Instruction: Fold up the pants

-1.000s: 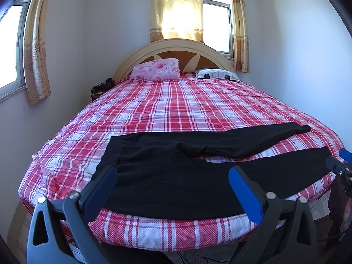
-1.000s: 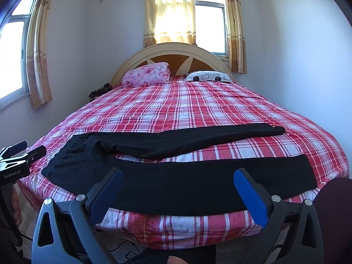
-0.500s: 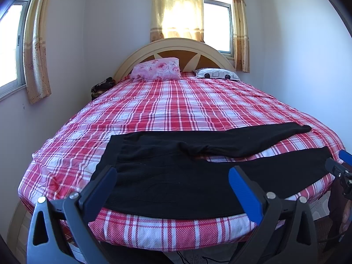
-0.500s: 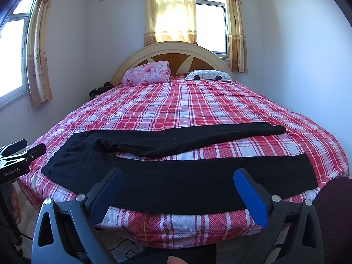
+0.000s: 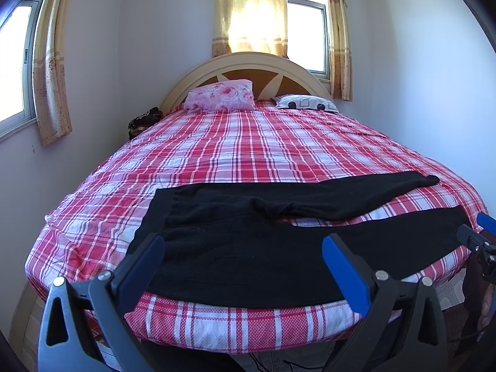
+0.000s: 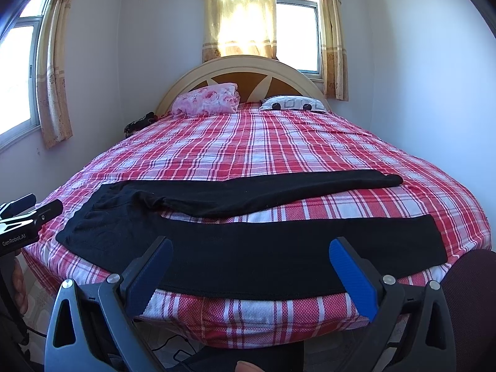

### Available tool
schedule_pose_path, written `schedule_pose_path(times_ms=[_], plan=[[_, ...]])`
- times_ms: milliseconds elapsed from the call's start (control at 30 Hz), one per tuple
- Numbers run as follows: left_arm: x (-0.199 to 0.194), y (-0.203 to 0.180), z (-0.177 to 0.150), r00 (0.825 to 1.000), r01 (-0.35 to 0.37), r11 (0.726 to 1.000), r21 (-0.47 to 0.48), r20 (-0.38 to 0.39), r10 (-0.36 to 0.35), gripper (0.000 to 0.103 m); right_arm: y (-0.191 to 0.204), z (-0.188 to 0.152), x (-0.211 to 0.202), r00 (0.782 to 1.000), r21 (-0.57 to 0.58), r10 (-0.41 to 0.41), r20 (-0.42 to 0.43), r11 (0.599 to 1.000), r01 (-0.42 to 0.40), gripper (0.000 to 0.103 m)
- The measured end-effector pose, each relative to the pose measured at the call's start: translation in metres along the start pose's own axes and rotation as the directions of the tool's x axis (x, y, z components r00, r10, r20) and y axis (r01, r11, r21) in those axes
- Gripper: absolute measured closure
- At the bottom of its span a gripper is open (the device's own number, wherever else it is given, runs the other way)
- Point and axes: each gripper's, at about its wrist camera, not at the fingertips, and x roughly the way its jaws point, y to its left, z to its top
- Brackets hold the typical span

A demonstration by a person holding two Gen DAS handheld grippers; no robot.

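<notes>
Folding has not begun, I judge: the pants point(image 5: 248, 245) lie spread flat across the near end of the bed point(image 5: 248, 155), waist left, legs splayed right, the near leg along the bed's edge. My left hand-held gripper point(image 5: 245, 260) and right hand-held gripper point(image 6: 251, 263) hover wide and empty. Next I would pinch the far leg and lay it onto the near one. Far of the pants the bed lies open.

One pants point(image 5: 248, 241), two pillows point(image 5: 221, 95), one bed point(image 5: 263, 142), two windows point(image 5: 305, 34).
</notes>
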Motion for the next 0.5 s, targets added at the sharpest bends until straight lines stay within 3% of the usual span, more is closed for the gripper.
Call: schedule_pose_path(times_ms=[500], plan=[[0.012, 0.000, -0.006, 1.000, 0.005, 1.000, 0.005, -0.023, -0.005, 0.000, -0.001, -0.003, 0.006, 1.000, 0.001, -0.003, -0.017, 1.000, 0.003, 0.001]])
